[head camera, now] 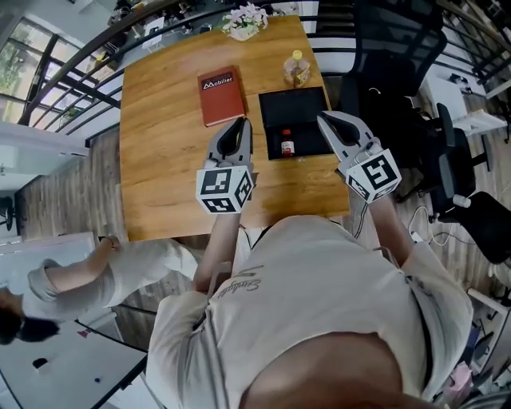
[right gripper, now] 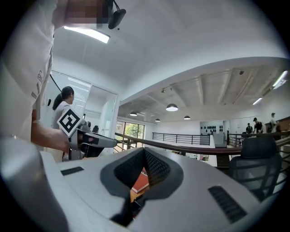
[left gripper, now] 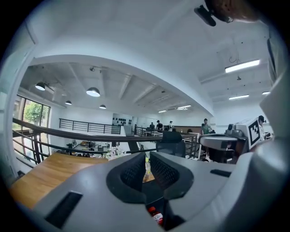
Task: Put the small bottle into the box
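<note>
Small bottle [head camera: 287,145] (red cap) sits inside the open black box [head camera: 307,108] on the wooden table [head camera: 160,160], at the box's near-left part. Red book [head camera: 221,96] lies beside the box. Left gripper [head camera: 242,122] and right gripper [head camera: 323,118] are raised over the table, jaws together on nothing.

Two grippers: left gripper [head camera: 243,122], right gripper [head camera: 322,118]. Beyond their jaws: one small bottle [head camera: 287,145], one box [head camera: 308,105], one red book [head camera: 221,95], one larger bottle [head camera: 296,69], one flower bunch [head camera: 246,20].
</note>
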